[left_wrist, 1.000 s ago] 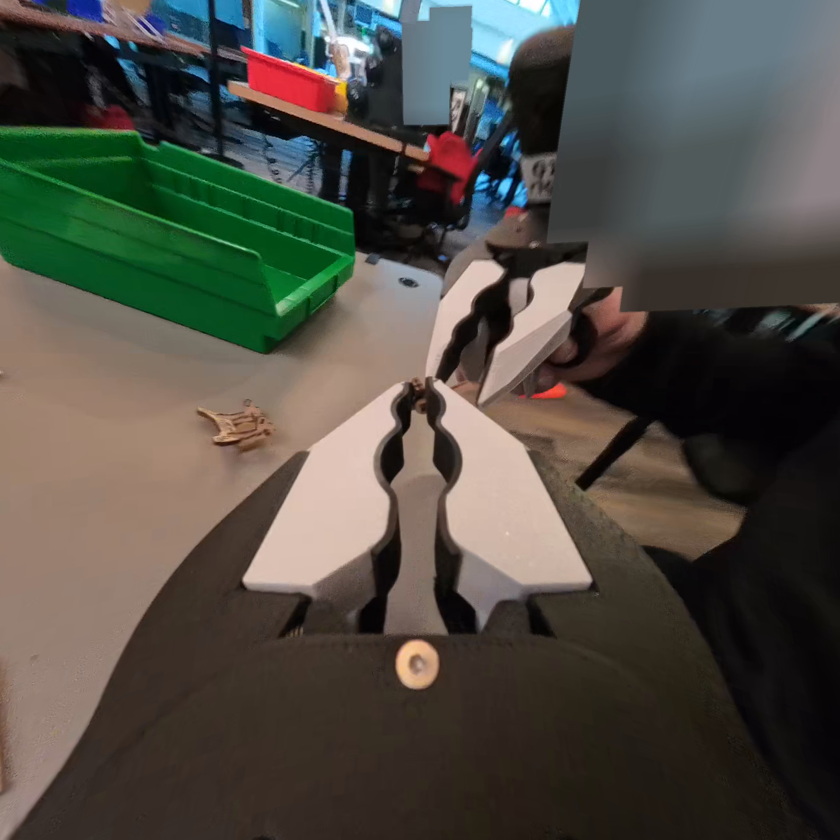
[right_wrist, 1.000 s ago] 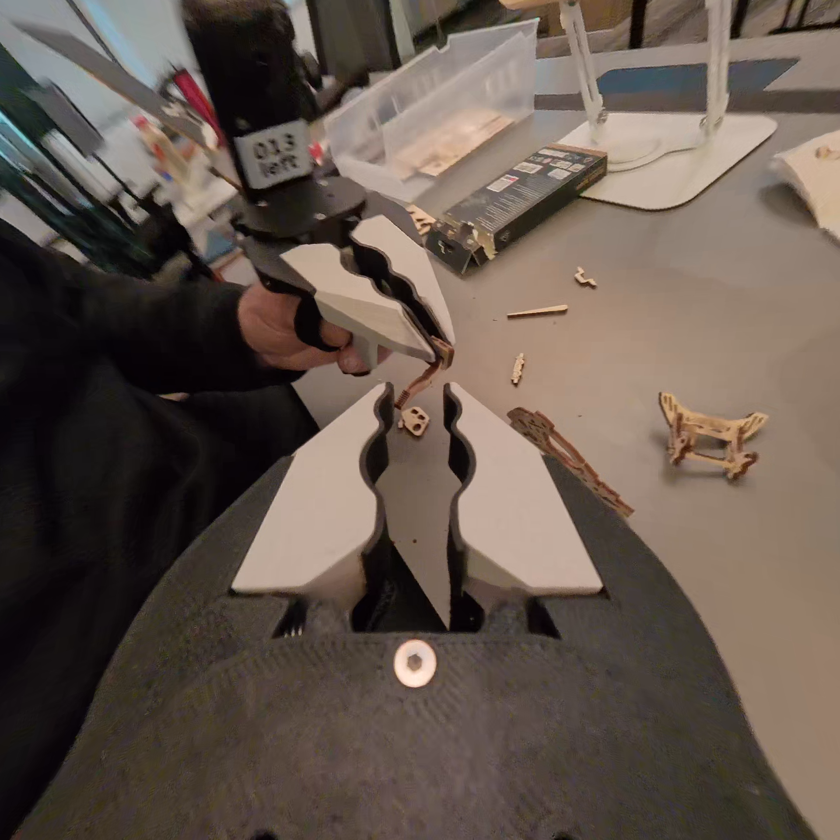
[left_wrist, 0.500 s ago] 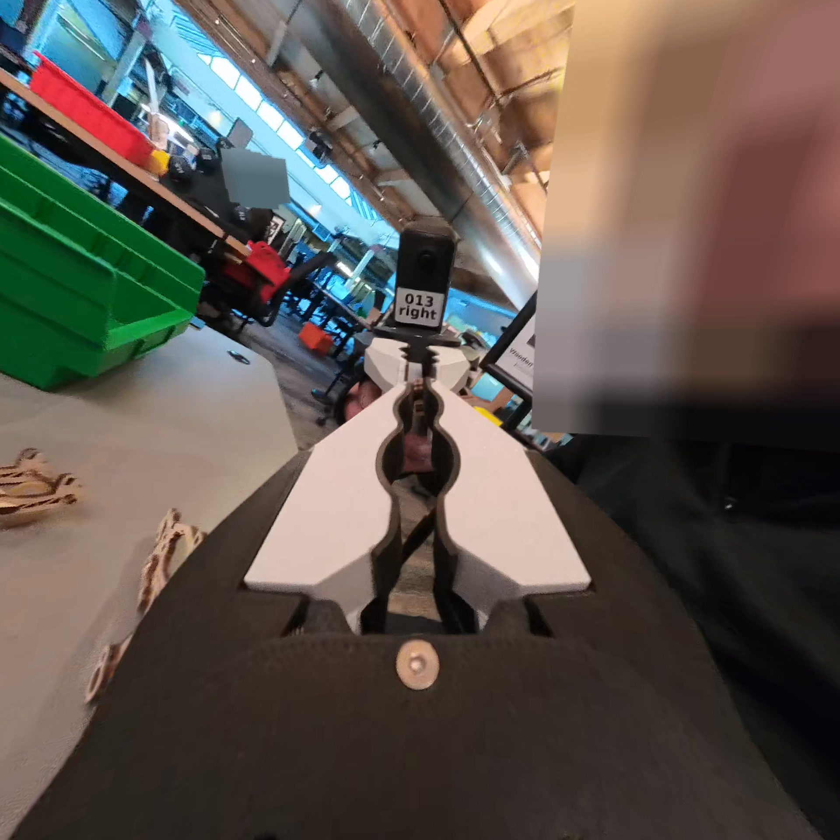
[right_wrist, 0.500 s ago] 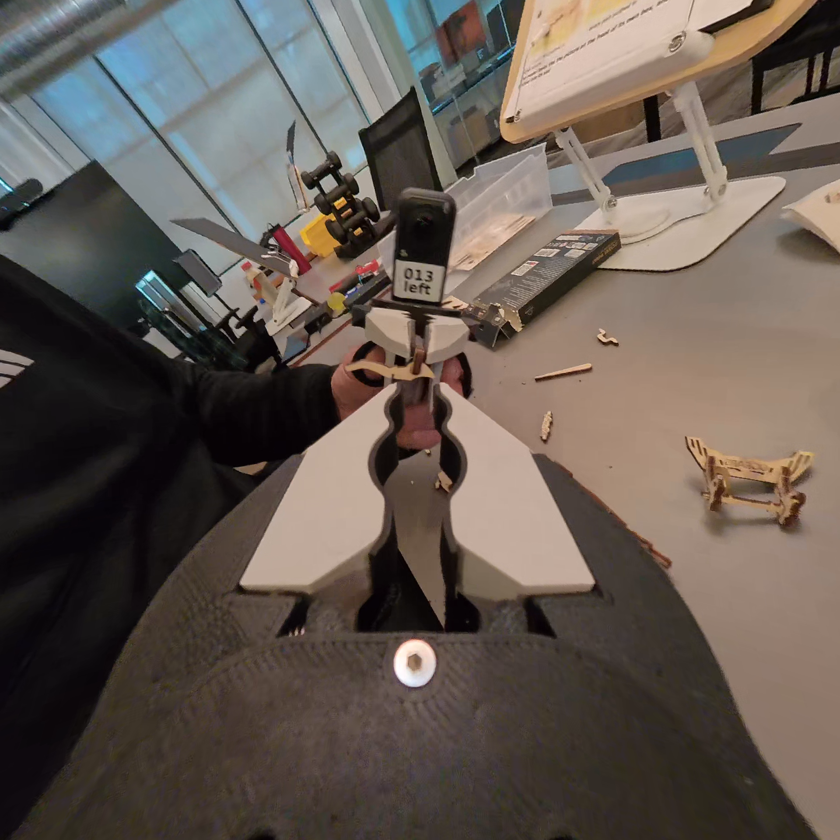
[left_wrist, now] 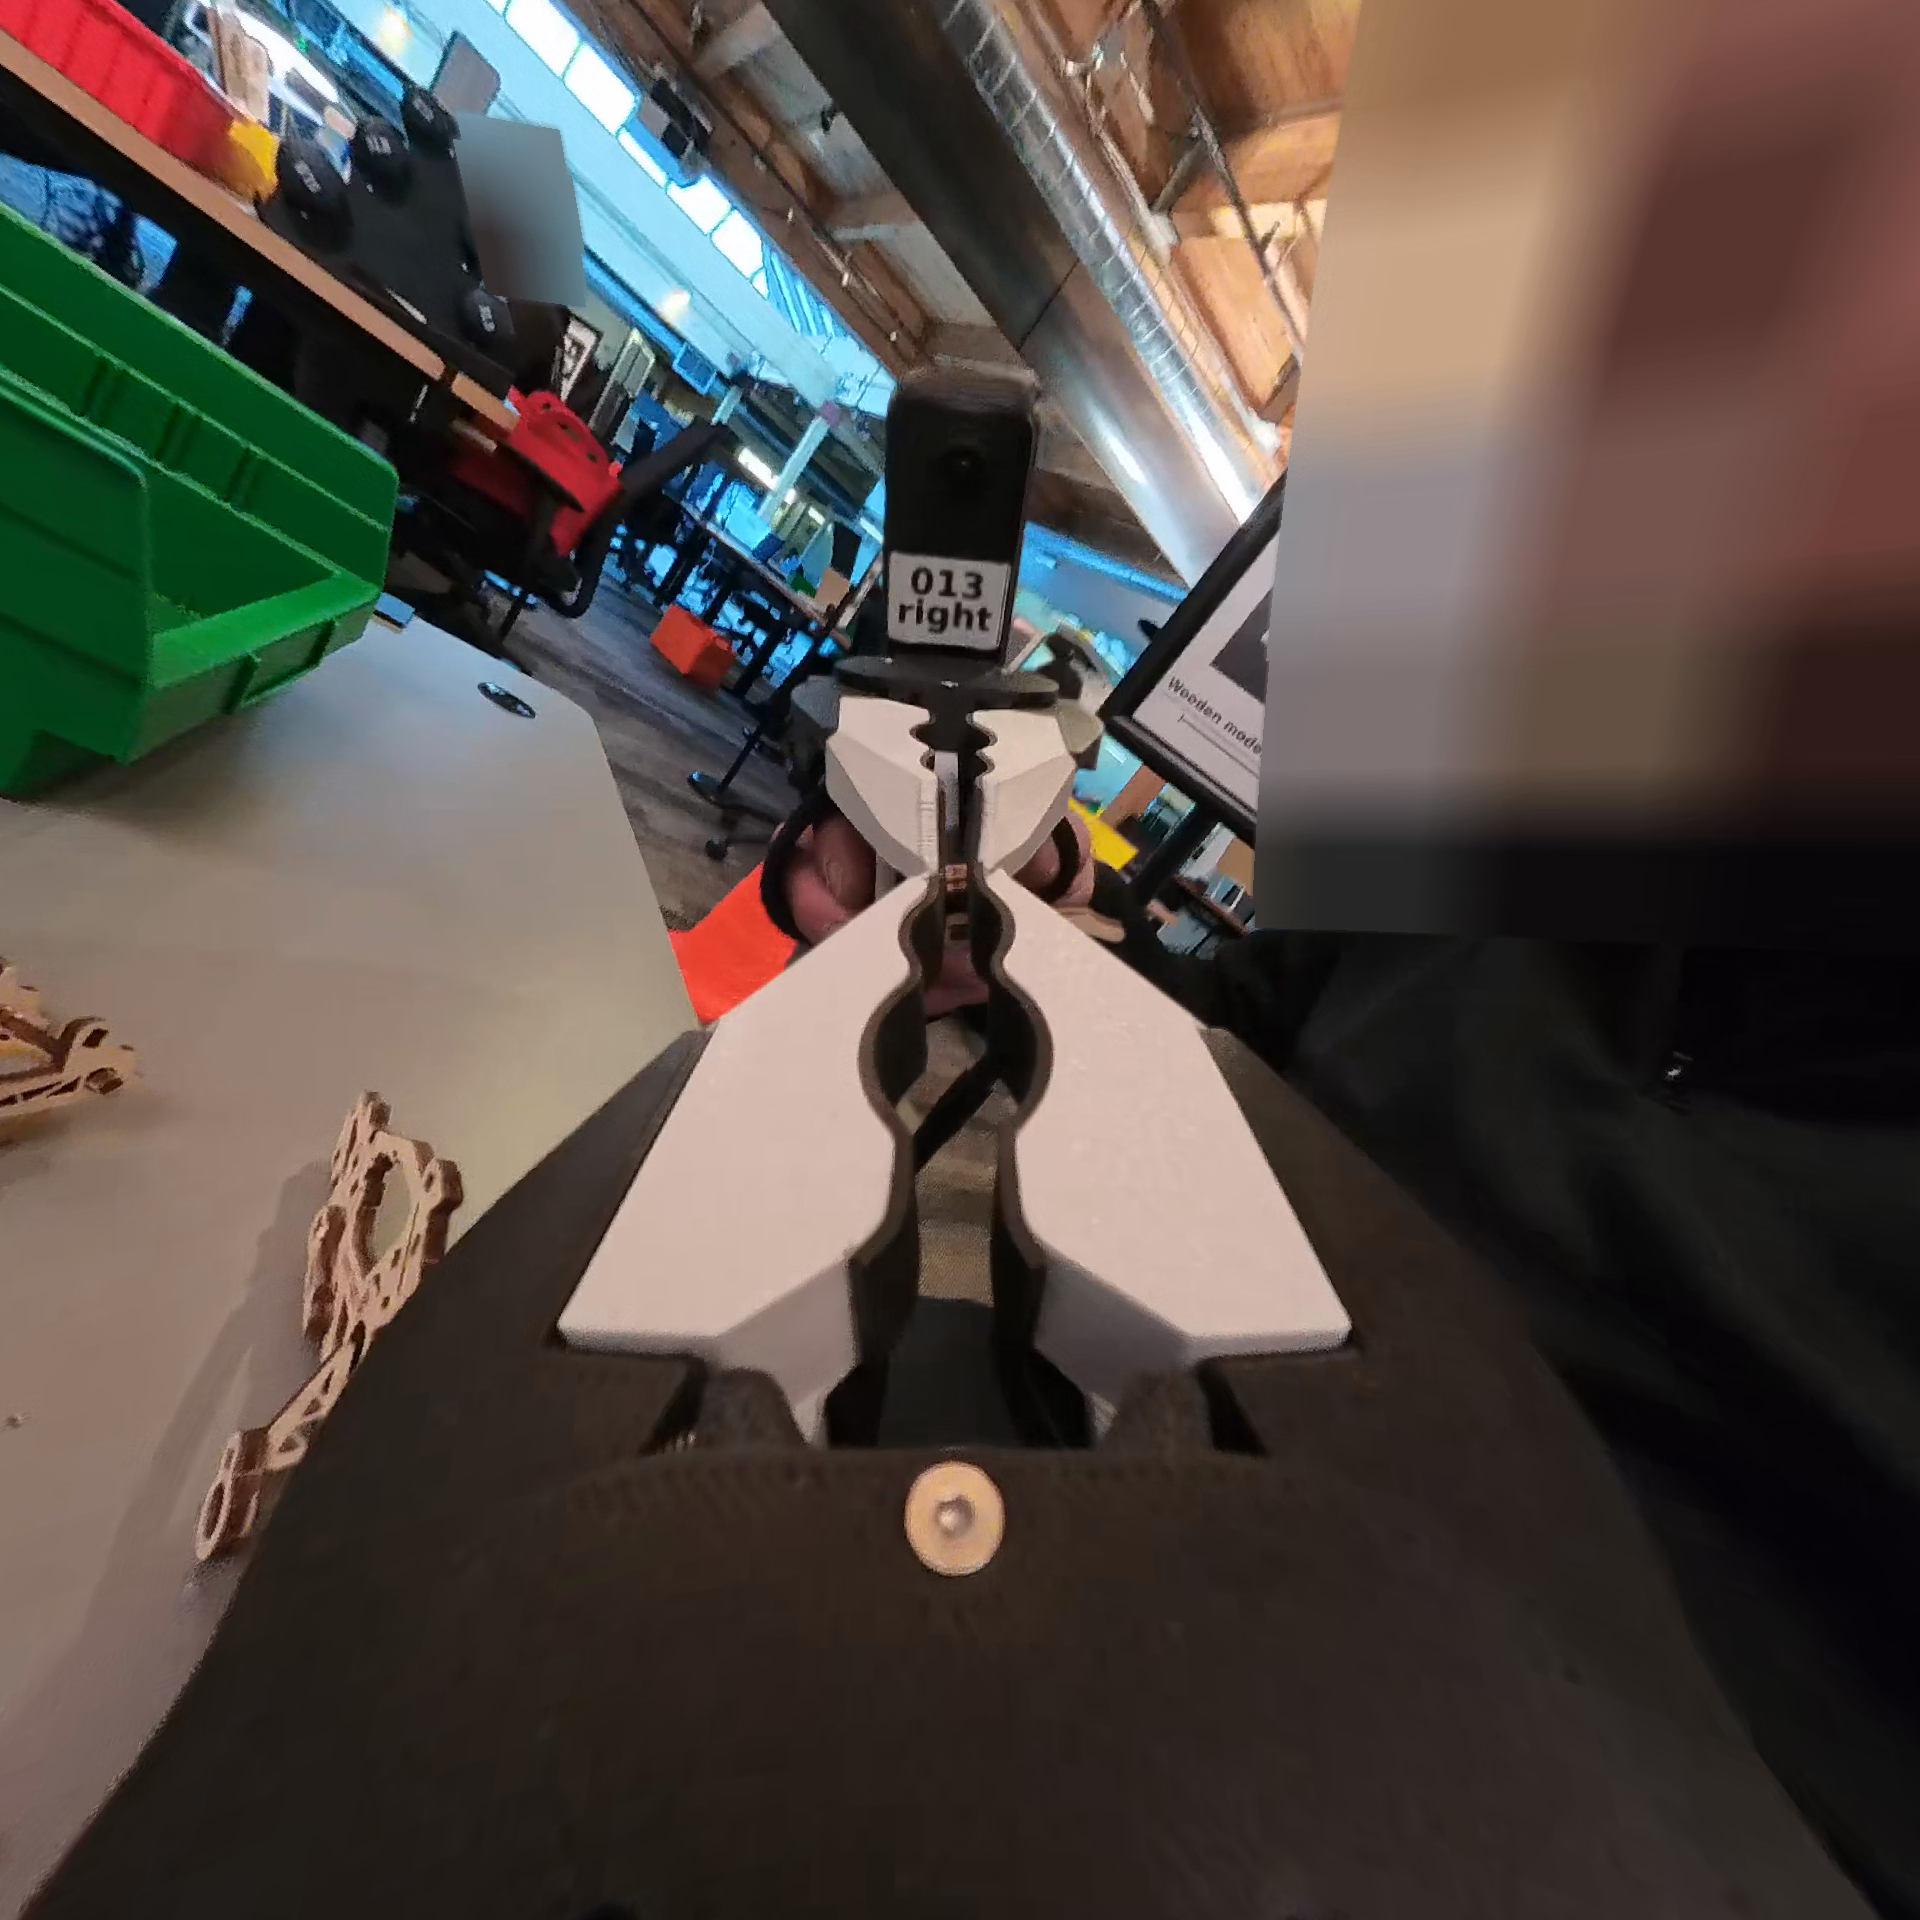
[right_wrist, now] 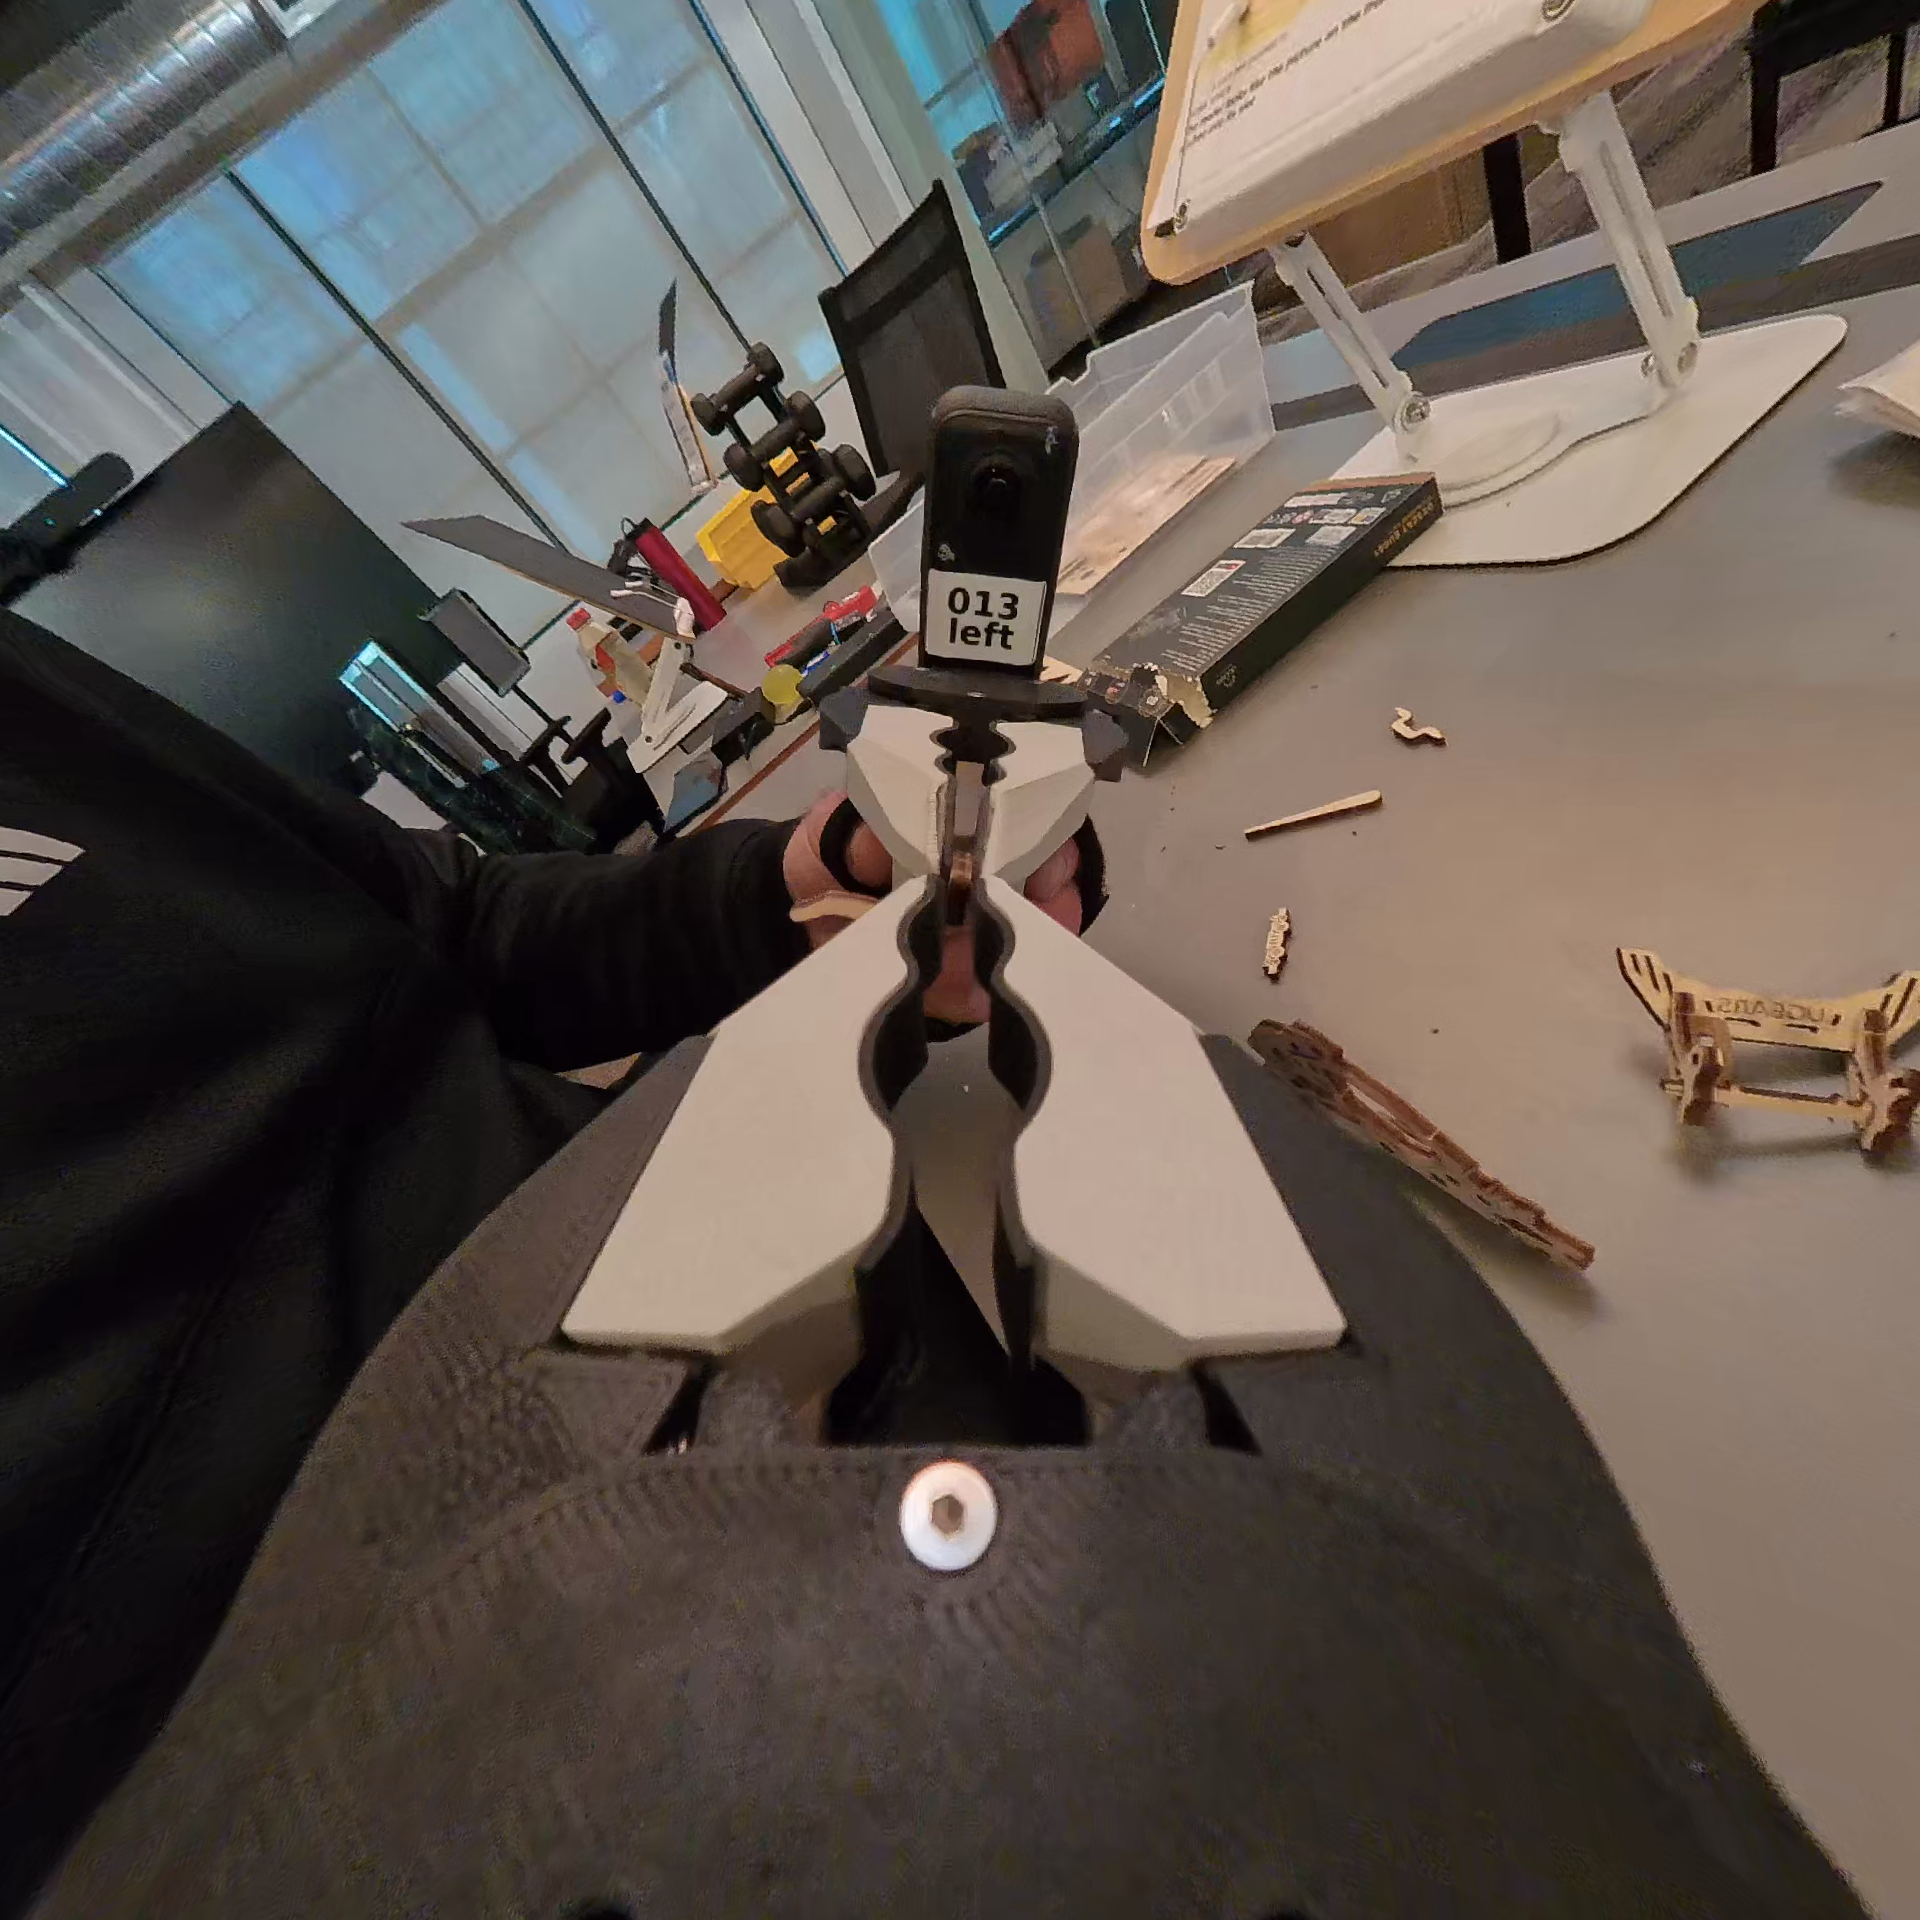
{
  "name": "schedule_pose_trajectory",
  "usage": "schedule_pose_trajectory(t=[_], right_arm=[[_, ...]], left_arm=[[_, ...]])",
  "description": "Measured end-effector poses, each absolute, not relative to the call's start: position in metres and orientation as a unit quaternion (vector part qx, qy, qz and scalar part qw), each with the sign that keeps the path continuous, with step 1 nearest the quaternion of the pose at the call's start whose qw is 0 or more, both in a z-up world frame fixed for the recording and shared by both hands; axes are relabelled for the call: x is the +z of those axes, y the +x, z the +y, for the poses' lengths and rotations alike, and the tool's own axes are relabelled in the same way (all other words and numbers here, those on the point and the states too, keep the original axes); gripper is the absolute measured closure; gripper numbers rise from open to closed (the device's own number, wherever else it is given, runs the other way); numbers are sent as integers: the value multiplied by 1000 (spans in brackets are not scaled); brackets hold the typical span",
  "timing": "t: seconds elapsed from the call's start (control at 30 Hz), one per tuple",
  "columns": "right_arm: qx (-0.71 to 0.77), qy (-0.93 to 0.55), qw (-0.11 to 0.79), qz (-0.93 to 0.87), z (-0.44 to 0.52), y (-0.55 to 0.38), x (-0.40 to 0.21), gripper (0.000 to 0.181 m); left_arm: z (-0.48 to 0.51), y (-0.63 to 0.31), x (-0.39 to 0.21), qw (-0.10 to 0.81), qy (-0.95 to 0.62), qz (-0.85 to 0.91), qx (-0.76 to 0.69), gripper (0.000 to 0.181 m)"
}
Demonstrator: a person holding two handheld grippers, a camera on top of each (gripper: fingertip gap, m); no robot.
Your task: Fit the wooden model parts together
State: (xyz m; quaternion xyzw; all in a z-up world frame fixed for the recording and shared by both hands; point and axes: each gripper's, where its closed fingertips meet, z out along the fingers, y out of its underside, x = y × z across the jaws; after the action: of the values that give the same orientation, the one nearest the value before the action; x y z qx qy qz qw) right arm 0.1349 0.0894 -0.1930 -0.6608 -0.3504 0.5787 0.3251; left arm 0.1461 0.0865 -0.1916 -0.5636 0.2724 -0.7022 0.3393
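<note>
My two grippers are raised above the grey table [right_wrist: 1558, 831] and face each other tip to tip. My left gripper [left_wrist: 951, 883] is shut on a small thin wooden part [left_wrist: 954, 876], which I see edge-on at its fingertips. My right gripper [right_wrist: 958, 885] is shut on the same wooden part [right_wrist: 960, 883], and the left gripper [right_wrist: 966, 831] meets it from the far side. A curved pale end of the part [right_wrist: 826, 910] sticks out sideways between the two grippers. In the left wrist view the right gripper [left_wrist: 951, 831] is just beyond my own tips.
A built wooden sub-assembly [right_wrist: 1787, 1049] and a long flat wooden strip [right_wrist: 1423, 1143] lie on the table to the right, with small loose pieces [right_wrist: 1314, 814] behind them. Further back are a black box [right_wrist: 1278, 592], a white board stand [right_wrist: 1558, 447] and a green bin [left_wrist: 156, 540]. The person's dark sleeve [right_wrist: 520, 914] is at the left. The grippers are tip to tip, or close to it. From either gripper's tips it is about 20 cm to the built wooden sub-assembly [right_wrist: 1787, 1049].
Both grippers rose from the table and turned to face each other. My right gripper went from open to shut on the wooden part that the left gripper has kept holding.
</note>
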Motion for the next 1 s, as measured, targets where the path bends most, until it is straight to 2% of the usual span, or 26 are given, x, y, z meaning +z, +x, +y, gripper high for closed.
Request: schedule_pose_trajectory(t=[0.17,0.23,0.47,0.6,0.73,0.87,1.0], right_arm=[[578,-670,320,-338,90,140,-202,180],[598,-667,317,-311,92,144,-202,180],[637,-670,309,-226,103,158,-218,181],[644,-670,309,-203,106,159,-221,181],[645,-671,310,-195,107,158,-221,181],[638,-678,310,-191,106,160,-229,181],[615,-701,307,-192,105,163,-253,181]], left_arm=[[88,151,-201,338,-592,293,-671,179],[95,148,-204,350,-607,284,-655,166],[91,141,-224,388,-658,334,-553,156],[73,158,-236,350,-674,361,-541,150],[67,170,-239,327,-677,335,-568,152],[69,160,-240,332,-684,341,-553,150],[104,121,-248,388,-734,374,-414,147]])
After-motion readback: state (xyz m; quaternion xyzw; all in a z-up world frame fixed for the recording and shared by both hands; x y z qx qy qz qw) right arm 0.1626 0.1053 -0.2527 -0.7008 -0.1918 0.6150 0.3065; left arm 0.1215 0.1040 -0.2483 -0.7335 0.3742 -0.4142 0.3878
